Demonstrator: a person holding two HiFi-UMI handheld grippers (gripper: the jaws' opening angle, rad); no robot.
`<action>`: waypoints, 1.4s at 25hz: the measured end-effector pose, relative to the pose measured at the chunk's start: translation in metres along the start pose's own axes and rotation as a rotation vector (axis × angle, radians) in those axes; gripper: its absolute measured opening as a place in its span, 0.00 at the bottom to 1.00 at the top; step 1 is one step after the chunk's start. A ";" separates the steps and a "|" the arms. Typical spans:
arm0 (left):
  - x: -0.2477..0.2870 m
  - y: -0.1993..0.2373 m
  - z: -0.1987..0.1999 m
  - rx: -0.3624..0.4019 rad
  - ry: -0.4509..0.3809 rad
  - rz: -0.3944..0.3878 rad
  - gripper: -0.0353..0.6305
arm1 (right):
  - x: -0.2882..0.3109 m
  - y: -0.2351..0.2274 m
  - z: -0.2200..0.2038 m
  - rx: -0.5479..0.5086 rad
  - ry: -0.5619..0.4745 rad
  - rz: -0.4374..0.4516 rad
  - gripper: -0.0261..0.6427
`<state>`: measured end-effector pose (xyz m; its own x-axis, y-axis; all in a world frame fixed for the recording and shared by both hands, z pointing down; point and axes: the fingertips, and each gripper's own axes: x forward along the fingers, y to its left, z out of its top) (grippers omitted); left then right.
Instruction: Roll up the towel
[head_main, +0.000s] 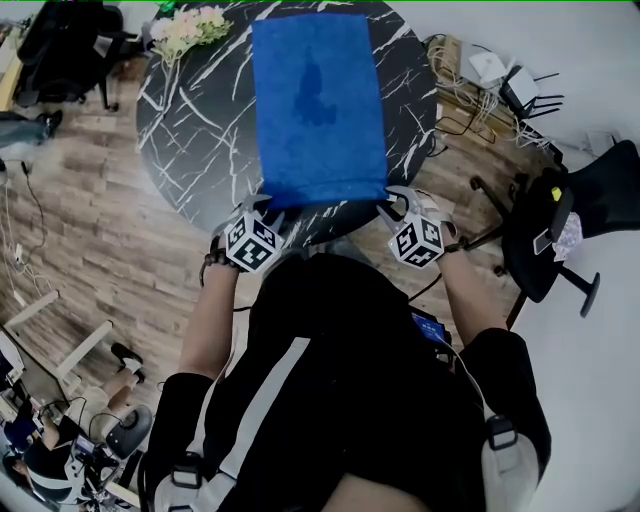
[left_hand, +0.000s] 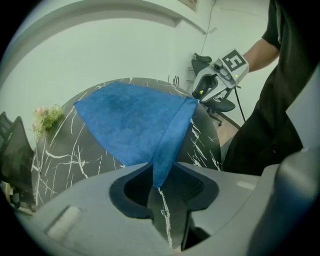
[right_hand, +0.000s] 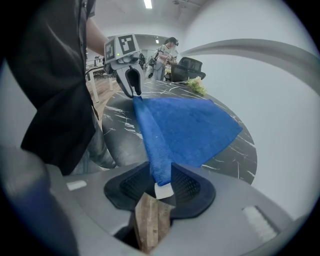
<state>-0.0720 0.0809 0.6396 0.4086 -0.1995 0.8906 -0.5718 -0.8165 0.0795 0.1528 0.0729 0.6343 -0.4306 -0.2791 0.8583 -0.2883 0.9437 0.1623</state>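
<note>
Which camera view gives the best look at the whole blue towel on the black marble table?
The head view: the rectangular blue towel lies spread out, nearly its whole outline seen from above. The left gripper view shows it slanted, its near corner close up; the right gripper view likewise, plus a white tag at its corner.

Towel (head_main: 318, 100): solid blue, one darker blotch; label (right_hand: 163, 190) white.
Table (head_main: 190, 130): black marble, white veining.
Floor (head_main: 90, 220): brown wood-grain planks.
Flowers (head_main: 188, 28): cream and pale pink, green leaves.
Chair (head_main: 600, 190): black.
</note>
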 end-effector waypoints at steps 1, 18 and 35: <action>0.002 -0.001 -0.002 0.006 0.004 0.003 0.25 | 0.001 0.001 -0.002 -0.001 0.004 0.004 0.24; 0.018 0.004 -0.017 0.031 0.083 0.000 0.21 | 0.017 0.008 -0.019 0.017 0.064 0.117 0.22; 0.017 0.009 -0.017 0.028 0.087 -0.001 0.09 | 0.019 0.001 -0.017 0.044 0.102 0.105 0.08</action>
<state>-0.0828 0.0797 0.6629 0.3451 -0.1522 0.9261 -0.5510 -0.8316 0.0687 0.1592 0.0719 0.6590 -0.3717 -0.1579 0.9148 -0.2845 0.9574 0.0497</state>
